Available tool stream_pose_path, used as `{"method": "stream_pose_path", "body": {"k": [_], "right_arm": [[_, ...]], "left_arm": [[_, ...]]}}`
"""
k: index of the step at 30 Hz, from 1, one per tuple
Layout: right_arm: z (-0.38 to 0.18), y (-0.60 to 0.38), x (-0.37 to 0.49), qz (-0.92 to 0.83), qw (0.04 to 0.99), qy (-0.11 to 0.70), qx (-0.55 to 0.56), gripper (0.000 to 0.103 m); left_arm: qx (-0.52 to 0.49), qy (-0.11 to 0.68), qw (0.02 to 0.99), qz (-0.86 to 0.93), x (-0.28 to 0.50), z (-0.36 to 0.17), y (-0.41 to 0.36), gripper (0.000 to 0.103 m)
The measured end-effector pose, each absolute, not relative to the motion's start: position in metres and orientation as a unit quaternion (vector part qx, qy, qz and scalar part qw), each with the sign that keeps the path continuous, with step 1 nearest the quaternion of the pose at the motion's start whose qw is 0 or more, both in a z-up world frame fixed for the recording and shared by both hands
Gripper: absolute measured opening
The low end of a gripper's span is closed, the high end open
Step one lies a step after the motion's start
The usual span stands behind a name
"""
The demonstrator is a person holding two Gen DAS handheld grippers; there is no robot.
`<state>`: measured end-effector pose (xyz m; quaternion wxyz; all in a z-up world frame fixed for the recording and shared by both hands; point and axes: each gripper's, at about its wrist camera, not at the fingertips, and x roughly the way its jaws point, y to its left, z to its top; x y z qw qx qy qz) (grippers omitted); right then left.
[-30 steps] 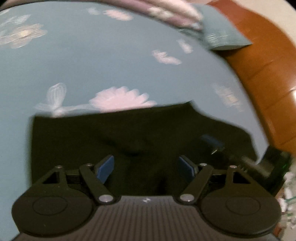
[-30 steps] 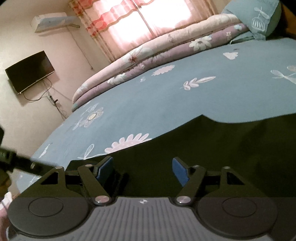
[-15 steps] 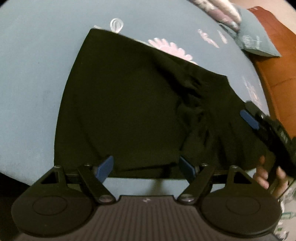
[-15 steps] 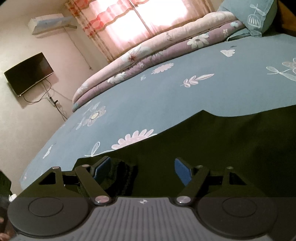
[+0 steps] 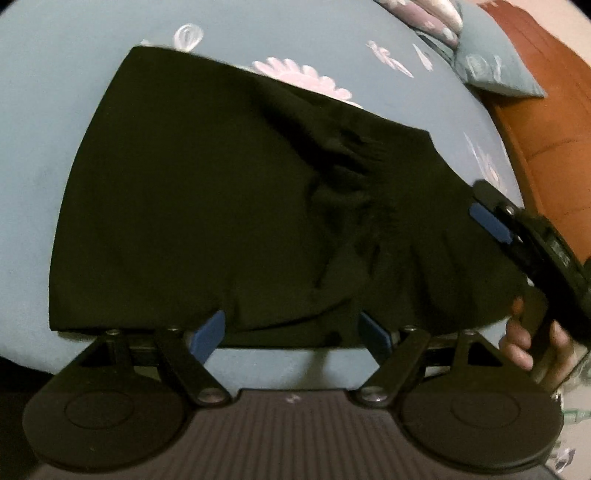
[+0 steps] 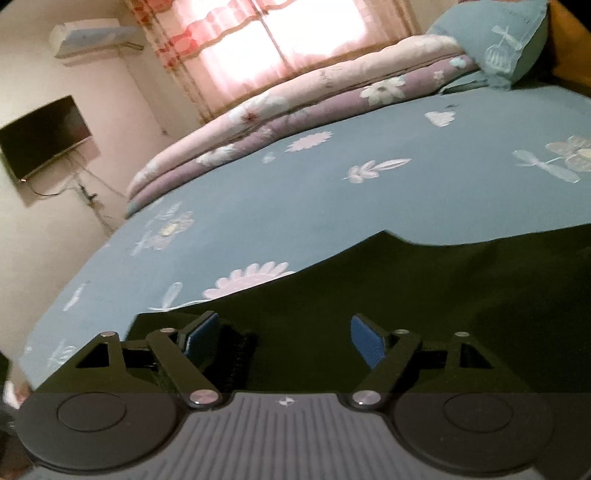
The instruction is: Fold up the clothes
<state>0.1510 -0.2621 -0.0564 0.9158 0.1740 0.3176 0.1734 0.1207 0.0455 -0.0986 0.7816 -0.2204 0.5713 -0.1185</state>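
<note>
A black garment (image 5: 221,206) lies spread on the blue floral bedsheet (image 5: 55,92), with creases bunched at its middle right. My left gripper (image 5: 291,332) hovers open at the garment's near hem, and nothing is between its pads. My right gripper (image 6: 284,339) is open low over the same black cloth (image 6: 424,302). In the left wrist view one of its blue pads (image 5: 489,223) shows at the garment's right edge, and a hand (image 5: 524,343) grips its handle.
A rolled pink and purple quilt (image 6: 295,110) and a blue pillow (image 6: 495,40) lie at the bed's far side. A brown wooden headboard (image 5: 546,129) runs along the right. A wall TV (image 6: 44,136), an air conditioner (image 6: 88,37) and a curtained window (image 6: 277,33) are beyond.
The left gripper has lifted and pulled back from low over the cloth, so the whole garment now shows. The right gripper has barely moved. Both stay open.
</note>
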Motion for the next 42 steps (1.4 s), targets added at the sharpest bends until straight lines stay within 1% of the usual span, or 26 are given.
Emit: {"method": "stream_pose_path", "body": {"k": [3,7,12,19,21,24,27,29,33,36,42], "right_arm": [[-0.052,-0.271,0.151,0.156,0.921,0.314,0.172,0.089],[-0.05,-0.29,0.152,0.121,0.924,0.313,0.186,0.09],[-0.055,-0.332,0.151,0.055,0.924,0.311,0.214,0.092],[-0.072,-0.388,0.147,-0.017,0.899,0.326,0.291,0.093],[-0.075,-0.392,0.146,-0.015,0.893,0.327,0.308,0.093],[-0.076,-0.387,0.148,-0.003,0.894,0.331,0.302,0.093],[-0.076,-0.382,0.149,0.004,0.897,0.335,0.287,0.093],[-0.076,-0.382,0.148,0.006,0.897,0.337,0.285,0.093],[-0.075,-0.381,0.148,0.01,0.897,0.34,0.283,0.094],[-0.075,-0.381,0.148,0.013,0.896,0.342,0.282,0.094],[-0.072,-0.385,0.146,0.014,0.896,0.343,0.281,0.094]], "left_arm": [[-0.217,0.549,0.795,-0.14,0.121,-0.079,0.039,0.08],[-0.193,0.515,0.821,-0.15,0.131,-0.065,0.021,0.081],[-0.206,0.517,0.817,-0.151,0.137,-0.08,0.007,0.081],[-0.216,0.519,0.814,-0.147,0.135,-0.096,-0.012,0.081],[-0.226,0.495,0.824,-0.16,0.131,-0.085,-0.016,0.082],[-0.218,0.484,0.827,-0.187,0.125,-0.082,-0.033,0.084],[-0.217,0.528,0.8,-0.184,0.13,-0.106,-0.045,0.083],[-0.207,0.536,0.8,-0.173,0.125,-0.111,-0.052,0.082],[-0.209,0.499,0.81,-0.228,0.115,-0.094,-0.065,0.084],[-0.216,0.479,0.805,-0.274,0.118,-0.093,-0.083,0.084],[-0.218,0.493,0.8,-0.264,0.131,-0.129,-0.105,0.084]]}}
